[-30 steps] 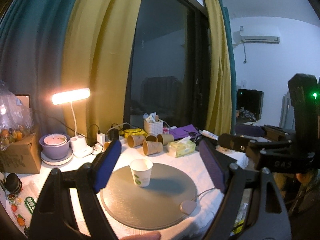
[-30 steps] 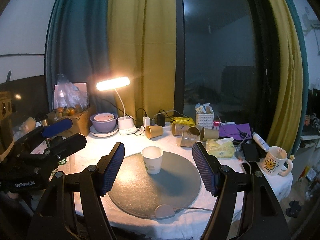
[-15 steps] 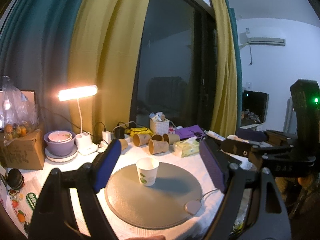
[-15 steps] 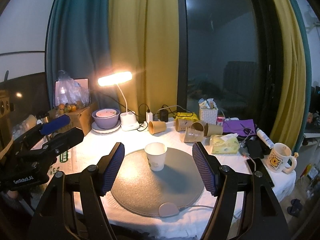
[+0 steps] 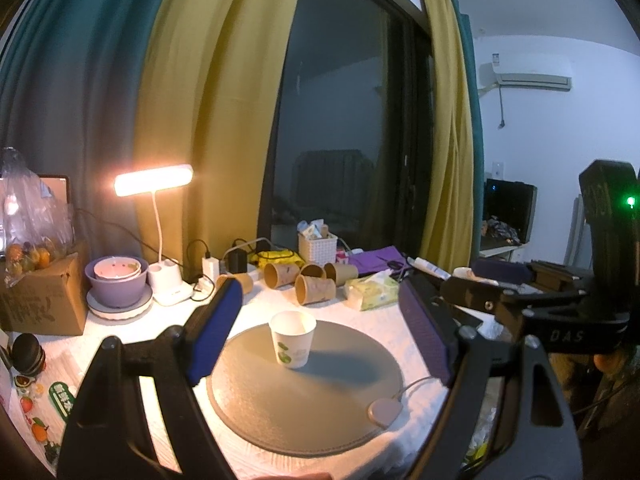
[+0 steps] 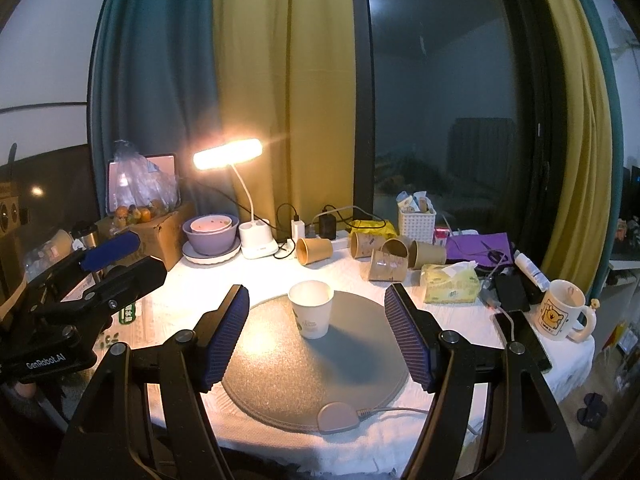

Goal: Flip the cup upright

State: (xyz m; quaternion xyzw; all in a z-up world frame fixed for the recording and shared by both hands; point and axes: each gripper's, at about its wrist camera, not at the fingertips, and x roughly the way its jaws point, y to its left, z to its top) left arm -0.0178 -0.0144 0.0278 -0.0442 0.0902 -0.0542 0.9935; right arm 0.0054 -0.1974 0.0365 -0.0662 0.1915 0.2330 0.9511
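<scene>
White paper cup (image 6: 310, 309) is standing upright, mouth up, on the round grey mat (image 6: 280, 380), toward the mat's far side; a green print is showing on its wall in the left wrist view (image 5: 293, 339).

Left gripper (image 5: 320, 336) is hanging above the table's near edge with its jaws spread wide, gripping nothing; the cup is sitting between the two blue pads in that view, well apart from both. Right gripper (image 6: 316, 336) is likewise spread, empty, and clear of the cup, which is appearing between its pads too.

A lit desk lamp (image 6: 228, 154) is shining at the back left, beside a purple bowl (image 6: 209, 236). Several brown paper cups (image 6: 314, 251) are lying on their sides behind the mat, near a tissue pack (image 6: 450, 282). A cartoon mug (image 6: 560, 312) is standing at the table's right edge. A white cloth (image 6: 192, 300) is covering the table.
</scene>
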